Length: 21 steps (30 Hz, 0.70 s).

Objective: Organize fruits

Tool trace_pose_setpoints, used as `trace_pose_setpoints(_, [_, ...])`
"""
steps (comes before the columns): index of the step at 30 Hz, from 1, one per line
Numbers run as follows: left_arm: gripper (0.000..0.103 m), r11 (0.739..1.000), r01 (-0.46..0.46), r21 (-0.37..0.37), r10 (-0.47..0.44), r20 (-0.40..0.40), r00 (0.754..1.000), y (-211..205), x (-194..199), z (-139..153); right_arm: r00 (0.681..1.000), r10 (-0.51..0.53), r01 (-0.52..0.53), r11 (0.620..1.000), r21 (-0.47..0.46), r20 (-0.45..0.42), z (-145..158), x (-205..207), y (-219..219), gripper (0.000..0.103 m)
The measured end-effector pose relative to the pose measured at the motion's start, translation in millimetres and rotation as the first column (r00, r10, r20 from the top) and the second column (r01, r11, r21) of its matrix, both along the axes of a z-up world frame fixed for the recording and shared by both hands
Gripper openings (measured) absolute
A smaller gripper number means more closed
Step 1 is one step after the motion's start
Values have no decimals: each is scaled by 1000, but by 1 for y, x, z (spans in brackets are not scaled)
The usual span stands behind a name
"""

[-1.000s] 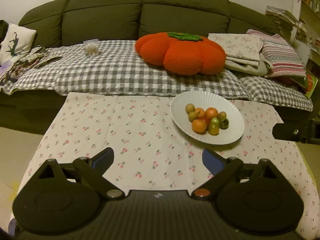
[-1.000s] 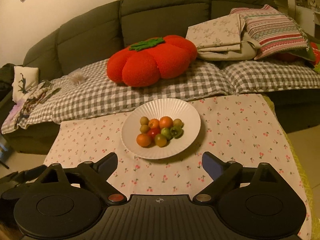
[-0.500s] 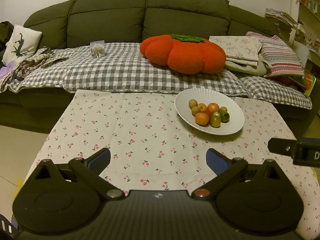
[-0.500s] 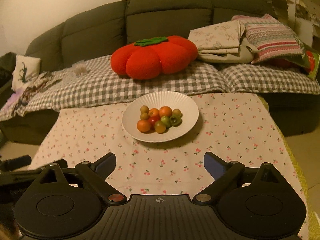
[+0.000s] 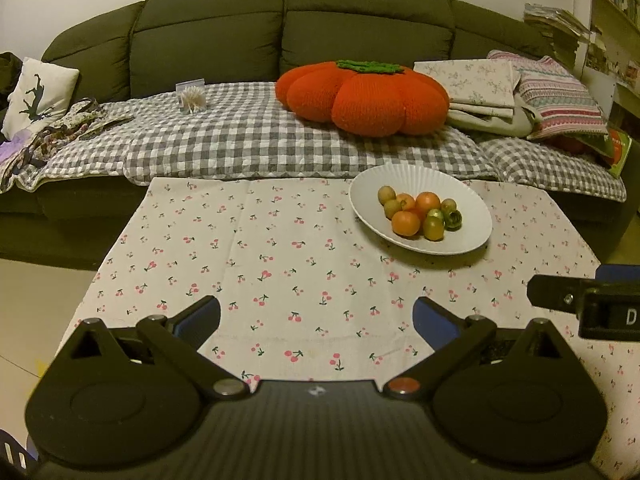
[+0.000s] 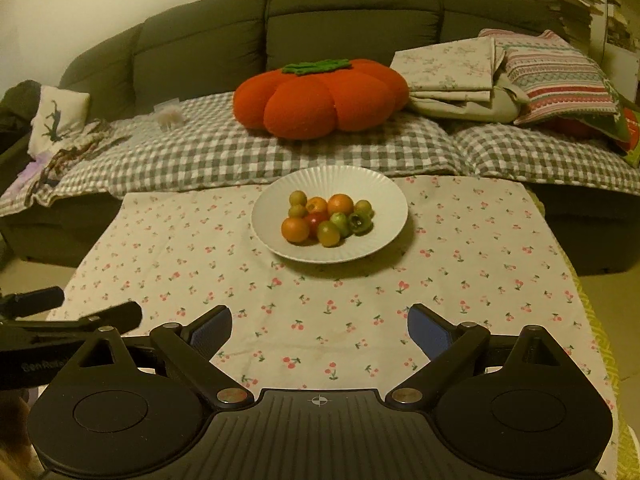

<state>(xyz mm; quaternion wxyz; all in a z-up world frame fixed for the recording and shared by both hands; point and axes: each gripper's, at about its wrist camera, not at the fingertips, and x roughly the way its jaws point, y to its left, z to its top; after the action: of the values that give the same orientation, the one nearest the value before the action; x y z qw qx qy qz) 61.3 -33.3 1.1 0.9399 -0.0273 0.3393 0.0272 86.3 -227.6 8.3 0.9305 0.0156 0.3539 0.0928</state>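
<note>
Several small fruits (image 6: 326, 220) piled in white plate (image 6: 384, 208), on tablecloth (image 6: 280, 320)

Both views are dim and carry a warm yellow-green cast, as from indoor lamp light overhead. The white plate (image 6: 280, 200) throws a soft shadow onto the tablecloth (image 6: 460, 240) at its near side. Fisheye bending curves the sofa (image 5: 280, 20) back and darkens the corners. The right wrist view is slightly softer; the fruits (image 6: 328, 220) look faintly blurred. No glare shows.

Cherry-print tablecloth (image 6: 320, 320) covers the table; white plate (image 6: 384, 216) on it.
</note>
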Motion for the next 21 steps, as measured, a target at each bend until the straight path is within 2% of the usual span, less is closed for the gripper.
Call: trace_pose_setpoints(21, [102, 1000, 21, -17, -21, -5, 1000, -2, 1, -2, 1000, 4, -4, 1000, 2, -5, -2, 0, 2, 96])
